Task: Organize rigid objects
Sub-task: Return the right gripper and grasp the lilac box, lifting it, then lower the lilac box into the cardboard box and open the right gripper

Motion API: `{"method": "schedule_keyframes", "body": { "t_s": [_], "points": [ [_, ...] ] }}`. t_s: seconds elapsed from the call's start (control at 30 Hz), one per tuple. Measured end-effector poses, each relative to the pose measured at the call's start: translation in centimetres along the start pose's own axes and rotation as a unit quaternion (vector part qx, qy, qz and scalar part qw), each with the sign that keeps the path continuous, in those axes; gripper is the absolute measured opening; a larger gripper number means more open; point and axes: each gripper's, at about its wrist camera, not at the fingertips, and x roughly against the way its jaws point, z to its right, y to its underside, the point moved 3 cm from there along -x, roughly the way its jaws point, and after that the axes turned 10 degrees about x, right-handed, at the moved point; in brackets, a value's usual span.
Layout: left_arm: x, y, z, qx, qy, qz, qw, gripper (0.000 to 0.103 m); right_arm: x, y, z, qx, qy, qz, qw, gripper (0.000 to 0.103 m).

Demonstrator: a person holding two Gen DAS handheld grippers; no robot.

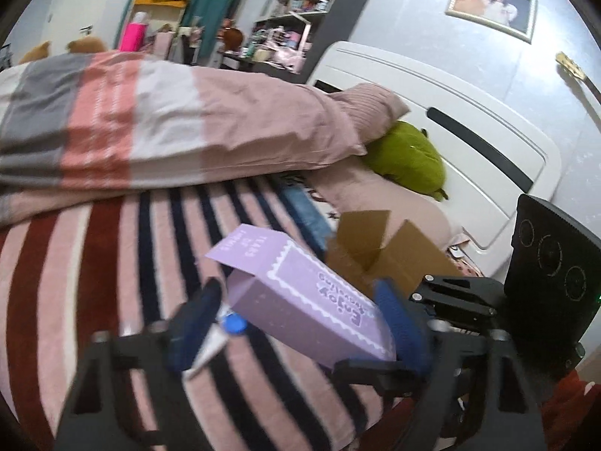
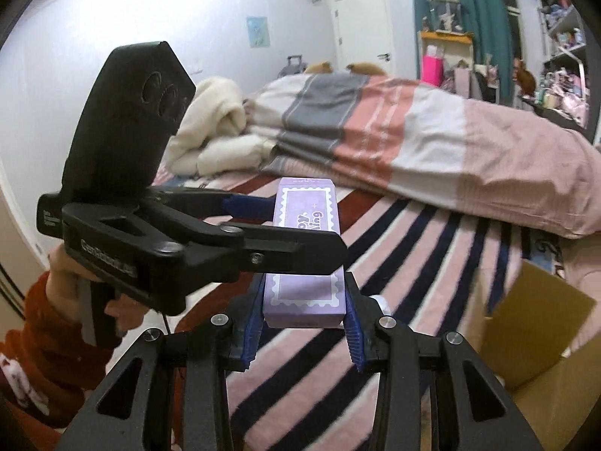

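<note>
Evidently for a handover or reorienting, the purple box hangs above the striped bed, right gripper clamped on its near end, left gripper straddling it, grip unclear, cardboard carton at four o'clock.

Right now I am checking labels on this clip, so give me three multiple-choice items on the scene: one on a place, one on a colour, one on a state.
1. Where is the open cardboard box relative to the purple carton, in the right wrist view?
A. To its right
B. To its left
C. Under it

2. What colour is the plush toy by the headboard?
A. Blue
B. Green
C. White

3. How is the purple carton held?
A. Lying free on the striped blanket
B. By the left gripper only
C. By both grippers

Key: 1 A, the box sits at the right edge of that view. 2 B, it is lime green. 3 C, the right gripper has its jaws against the near end, the left's across the middle.
</note>
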Motion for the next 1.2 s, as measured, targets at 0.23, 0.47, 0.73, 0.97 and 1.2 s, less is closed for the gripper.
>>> {"method": "schedule_keyframes", "body": {
  "t_s": [0.23, 0.47, 0.73, 0.97, 1.2],
  "points": [
    [-5.1, -1.9, 6.0, -0.026, 0.039, -0.028, 0.9985, 0.058, 4.9, 2.5, 5.5, -0.048, 0.041, 0.011, 0.998, 0.033],
    [-11.4, -2.0, 11.5, -0.059, 0.060, -0.079, 0.9933, 0.058, 7.7, 5.4, 10.4, -0.090, 0.074, -0.025, 0.993, 0.033],
    [-14.8, -0.9, 13.2, -0.085, 0.042, -0.115, 0.9888, 0.078, 7.1, 7.8, 12.0, -0.095, 0.105, -0.092, 0.986, 0.042],
    [-10.4, -1.8, 11.4, -0.094, 0.011, -0.069, 0.9931, 0.087, 6.9, 6.9, 10.5, -0.078, 0.096, -0.070, 0.990, 0.061],
    [-2.5, -2.8, 5.5, -0.075, -0.045, -0.003, 0.9962, 0.087, 4.8, 2.9, 5.7, -0.033, 0.048, -0.035, 0.998, 0.062]
  ]
}}
